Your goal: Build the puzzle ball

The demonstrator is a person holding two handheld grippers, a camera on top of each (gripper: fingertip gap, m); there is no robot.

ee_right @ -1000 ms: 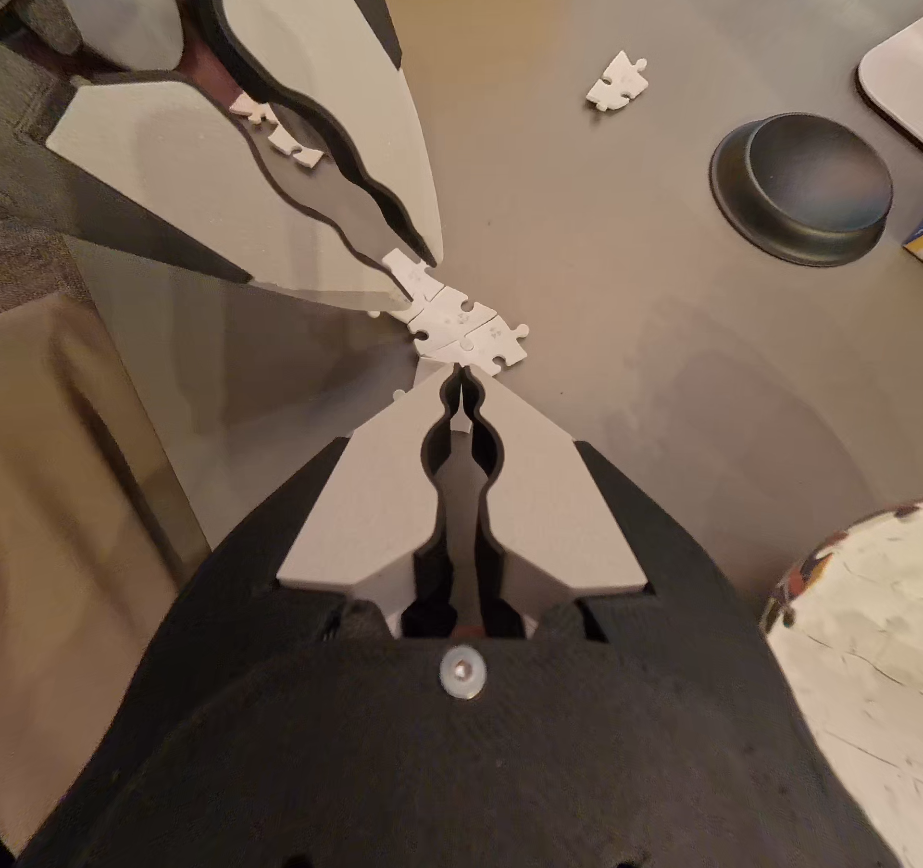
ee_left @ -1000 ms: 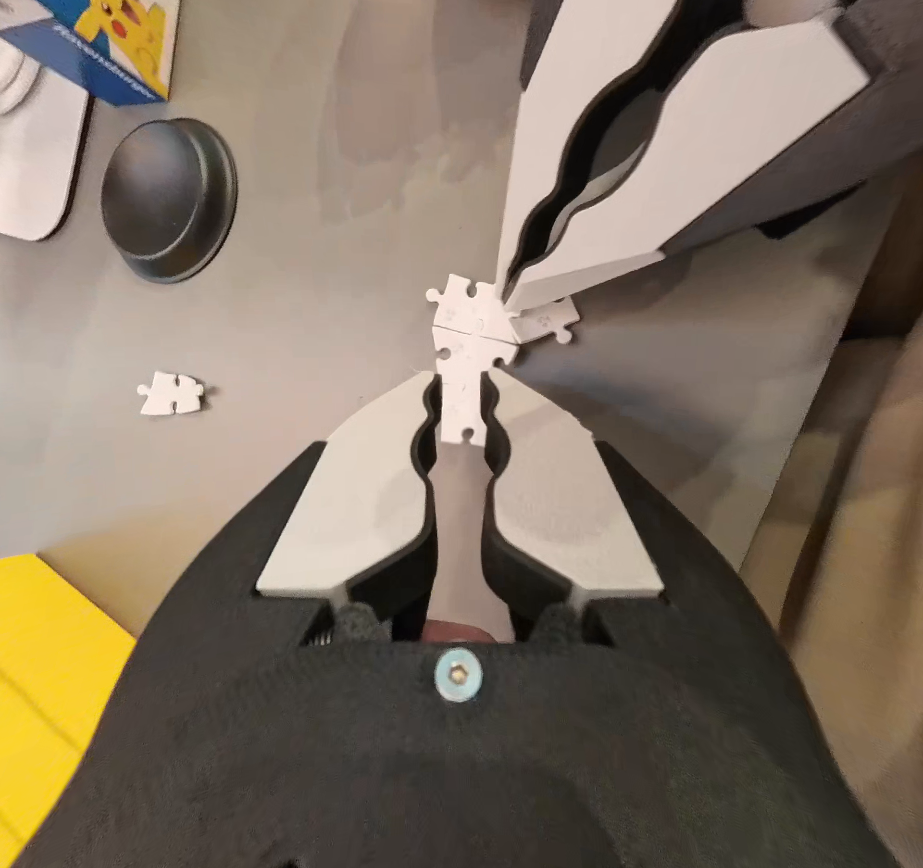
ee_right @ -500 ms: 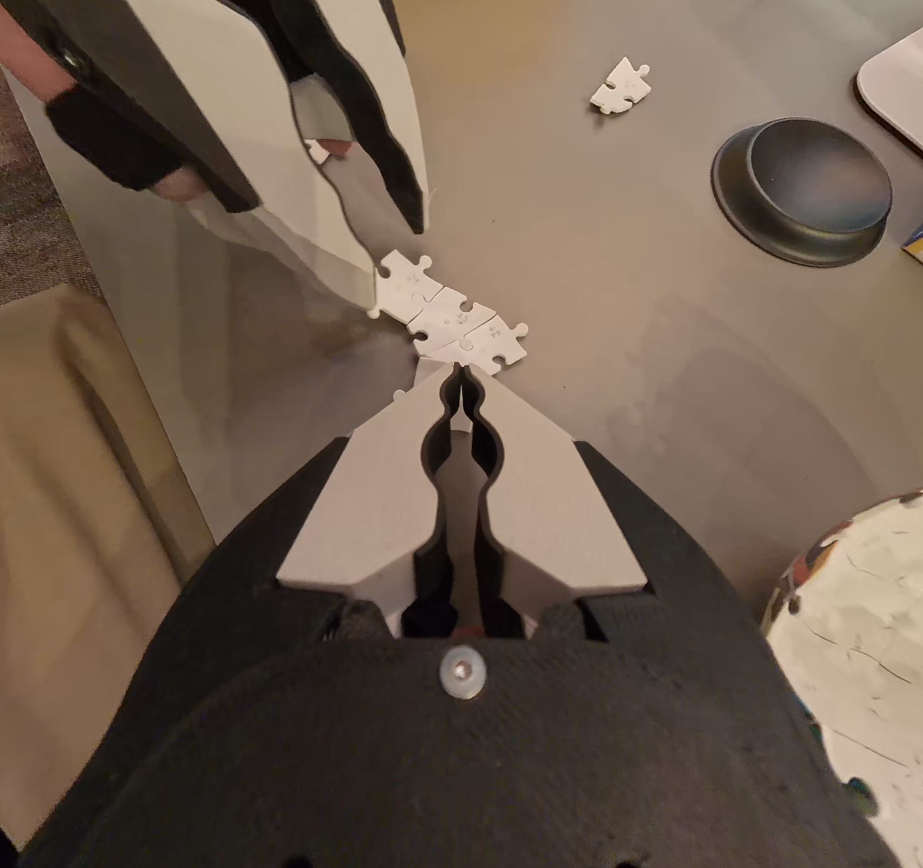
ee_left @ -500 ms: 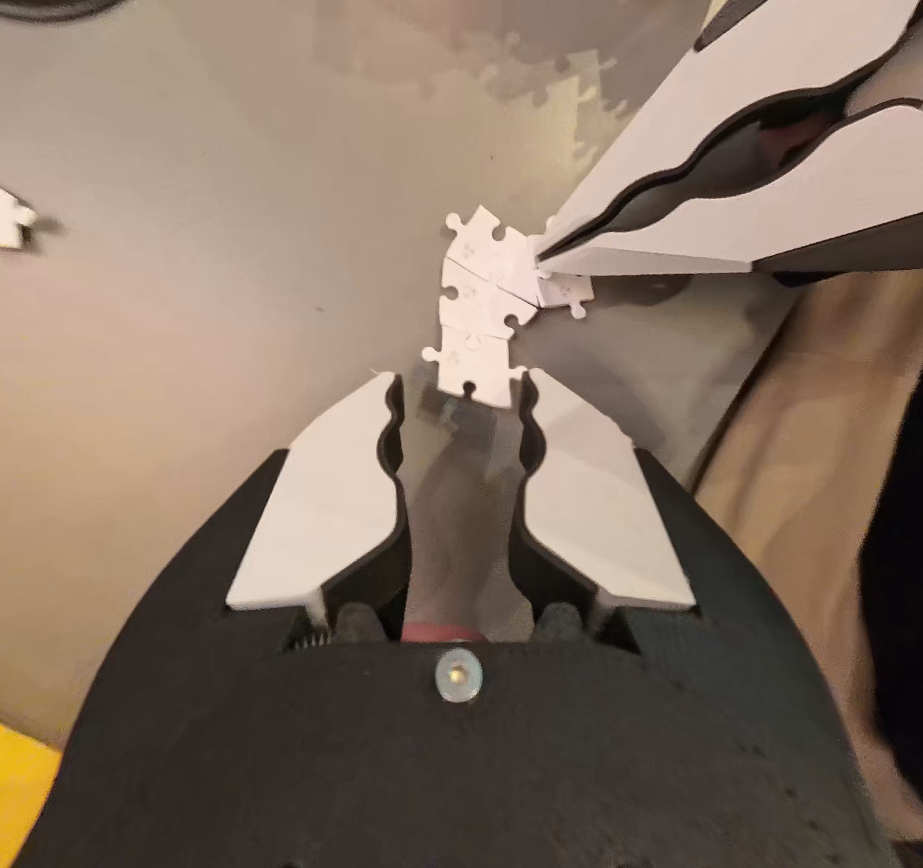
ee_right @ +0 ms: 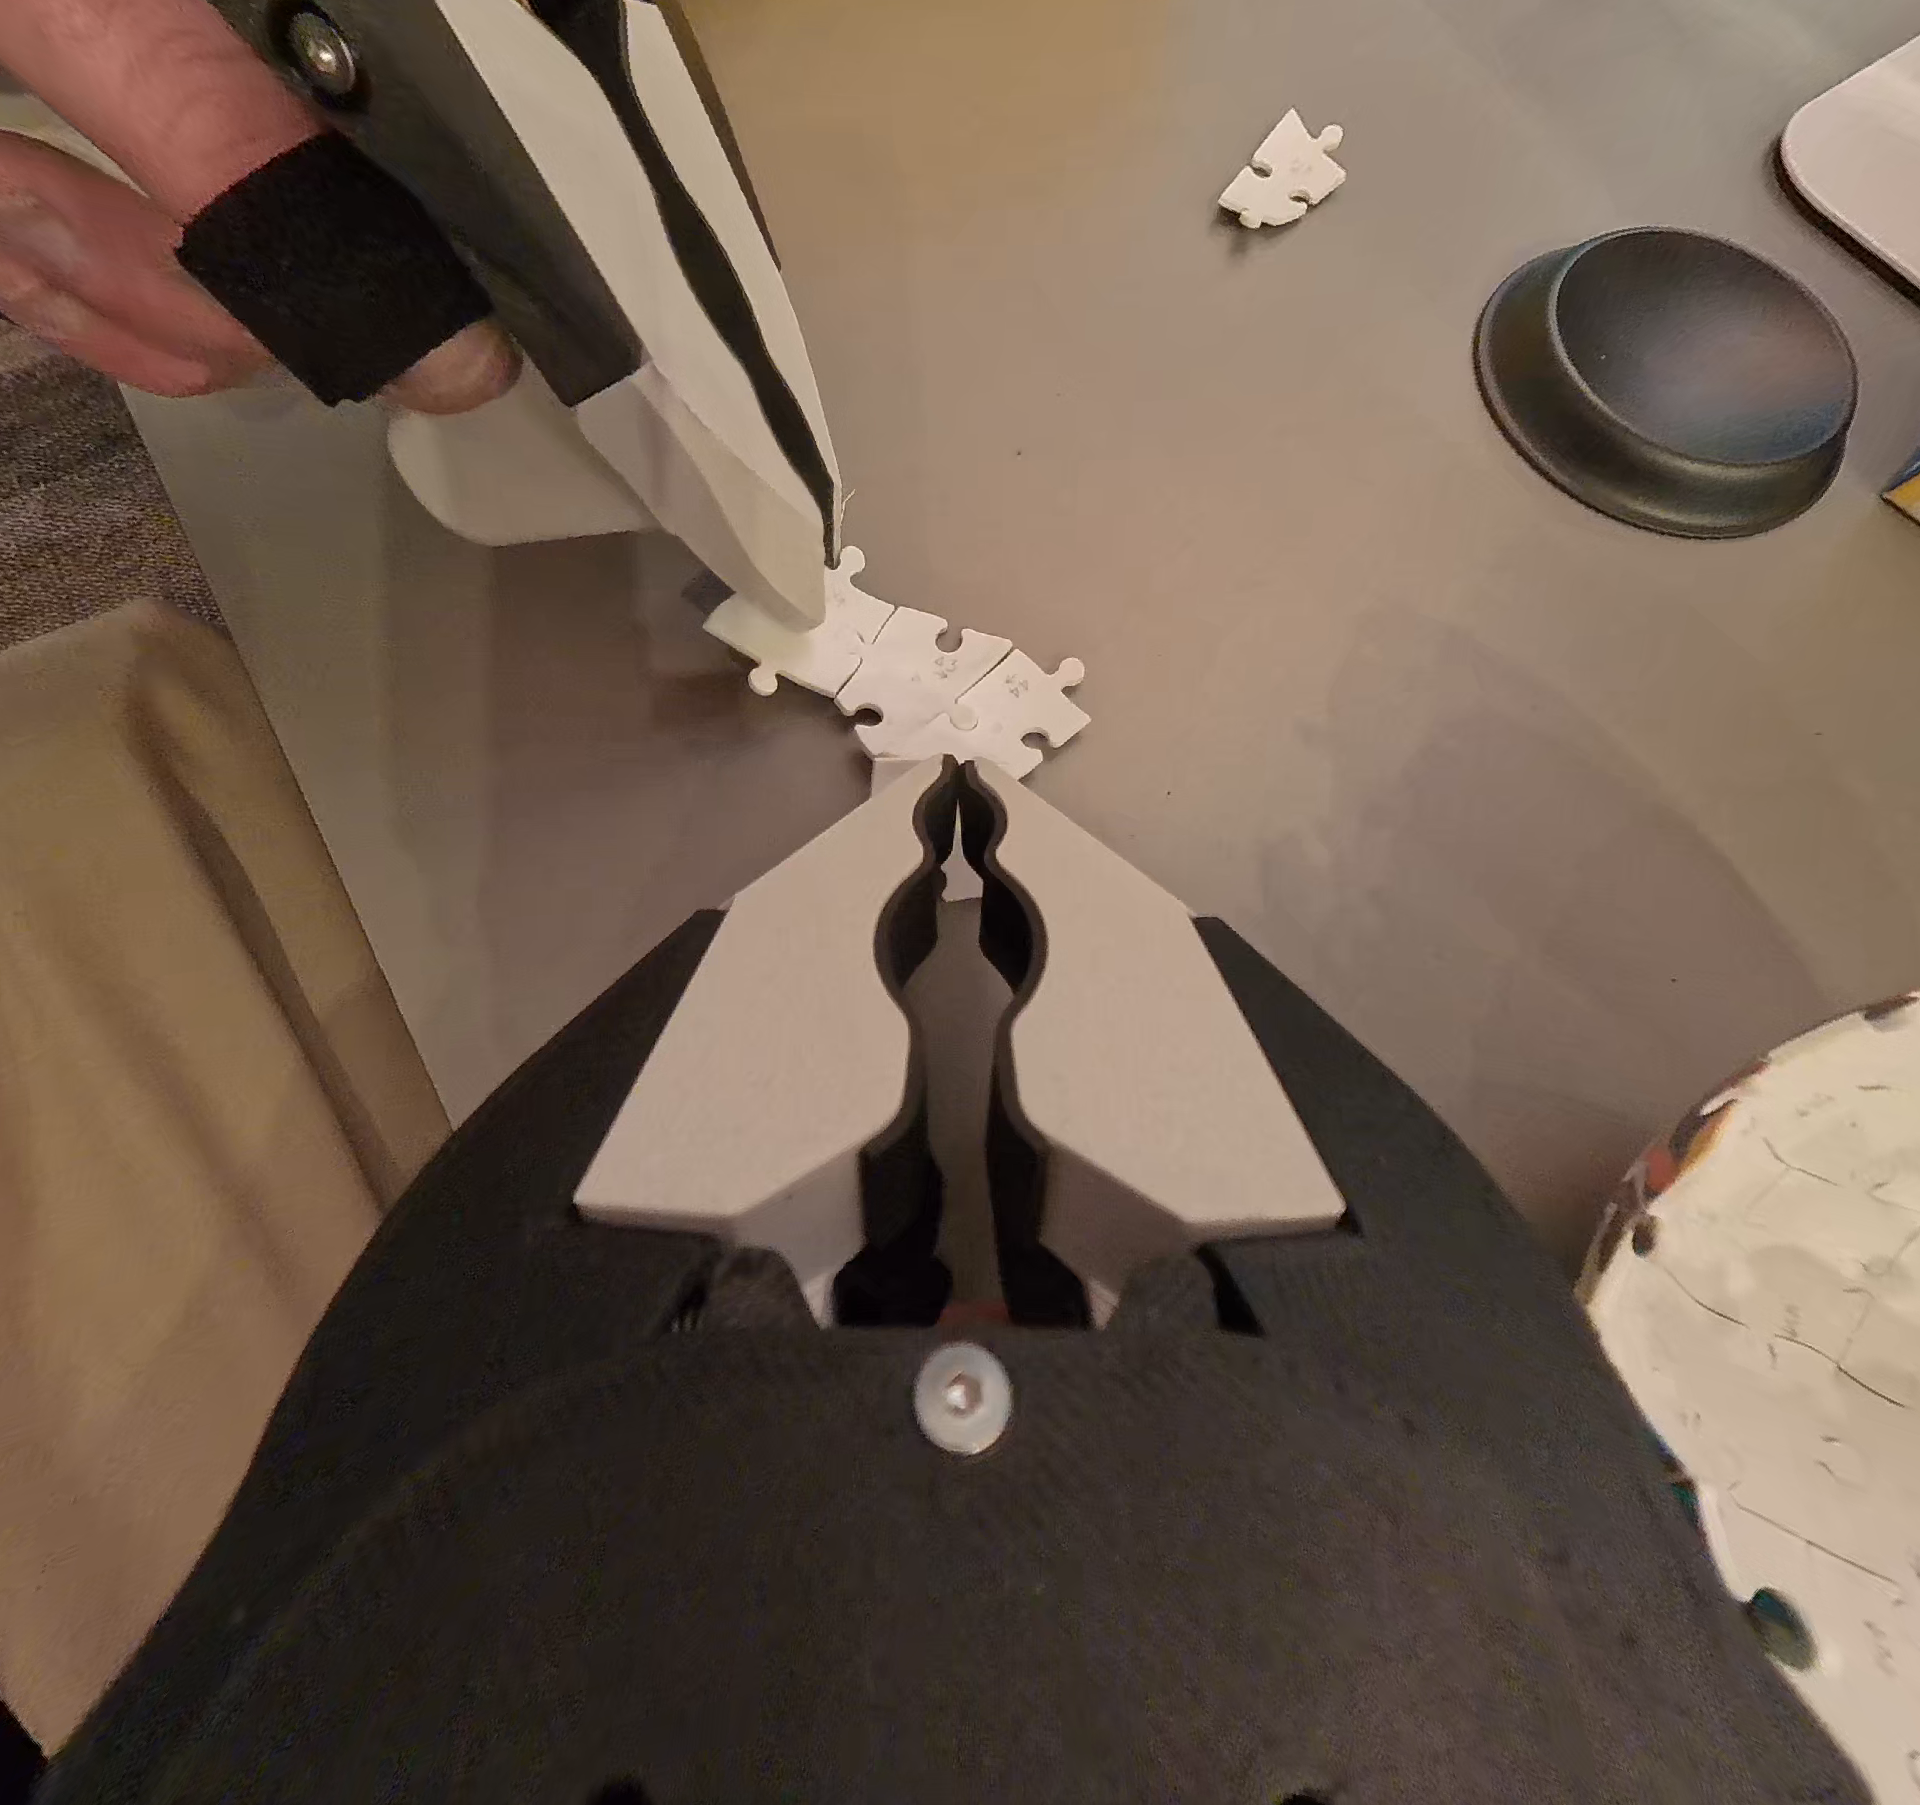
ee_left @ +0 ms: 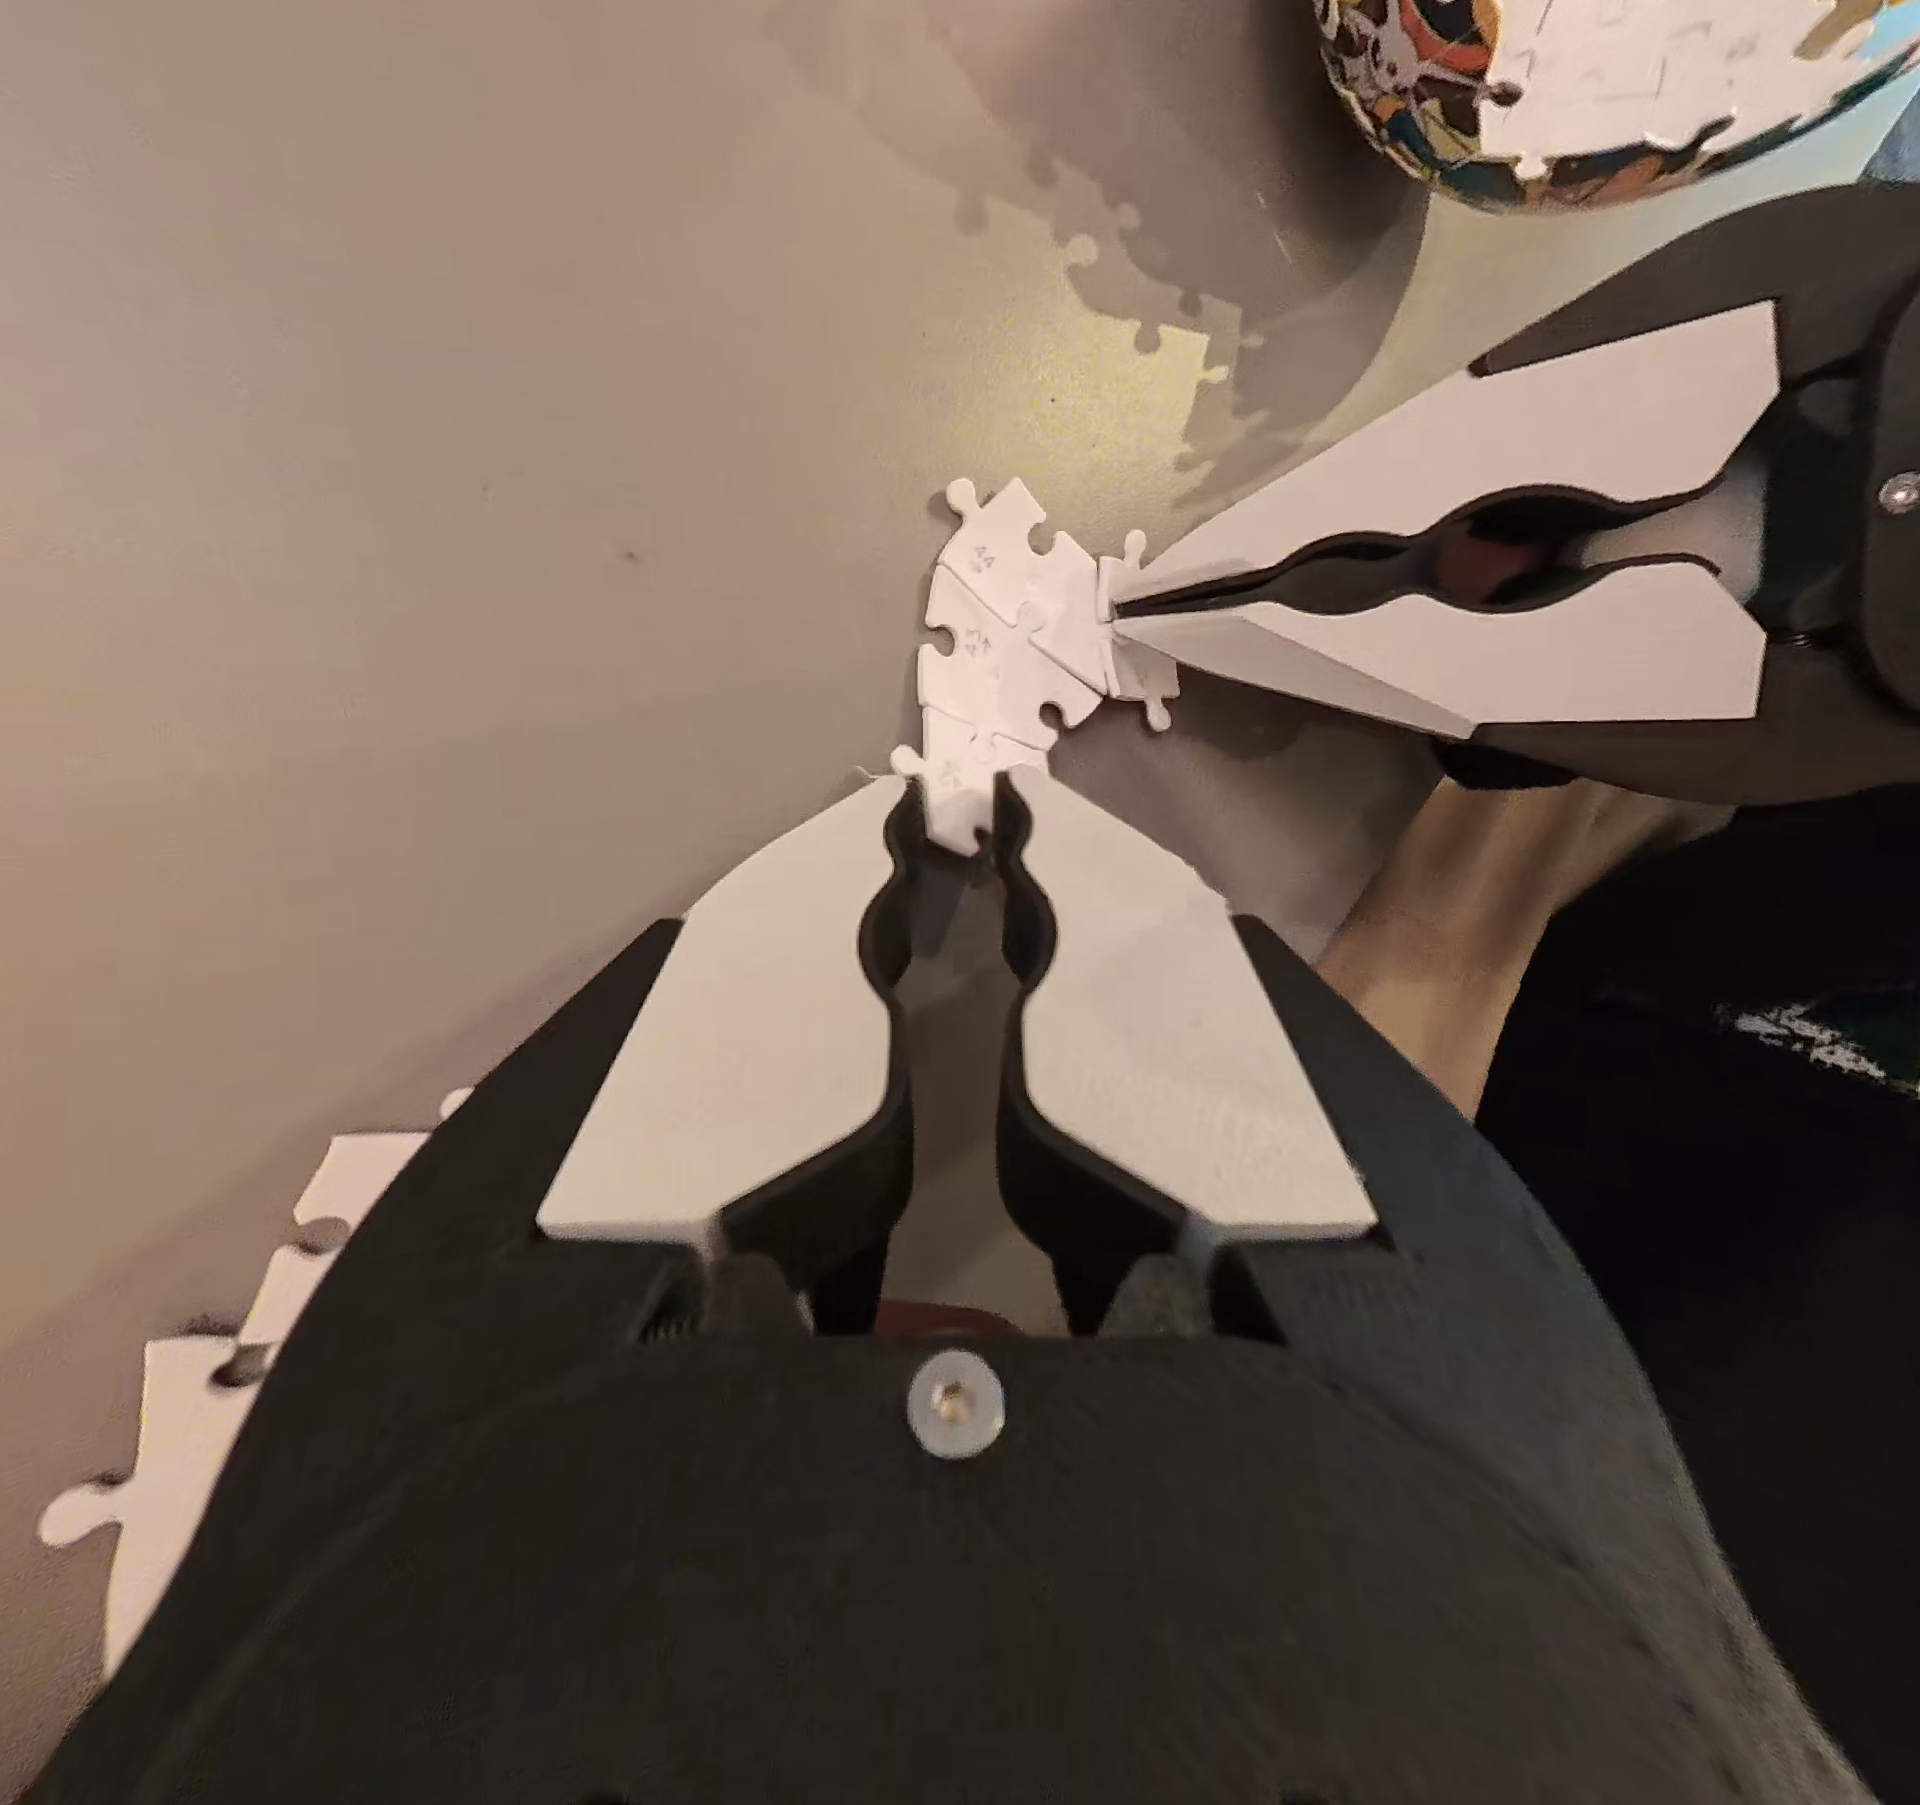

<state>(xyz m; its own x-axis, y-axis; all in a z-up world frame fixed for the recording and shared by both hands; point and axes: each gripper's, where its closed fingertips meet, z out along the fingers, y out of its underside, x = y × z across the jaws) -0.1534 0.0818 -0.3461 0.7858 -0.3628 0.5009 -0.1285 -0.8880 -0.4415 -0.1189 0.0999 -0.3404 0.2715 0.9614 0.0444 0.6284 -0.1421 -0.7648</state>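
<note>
A: Two big things frame our view: the matte grey tabletop (ee_right: 1299, 529) and the half-built puzzle ball (ee_left: 1621, 20), a white shell with colourful printed patches, sitting on that tabletop beyond our right gripper.

B: Next in size we see the round dark grey dish (ee_right: 1668, 379), turned upside down, well apart from the work.

A: Then our left gripper (ee_left: 954, 799), its white fingers clamped on the near end of the short curved strip of joined white puzzle pieces (ee_left: 997, 643), blank side up.

B: Our right gripper (ee_right: 954, 768) pinches the strip's other end, tips pressed together on it. The strip lies low over the tabletop between the two; whether it touches the surface we cannot tell.

A: Smallest, one loose white puzzle piece (ee_right: 1283, 168) lies alone, near the dish.
</note>
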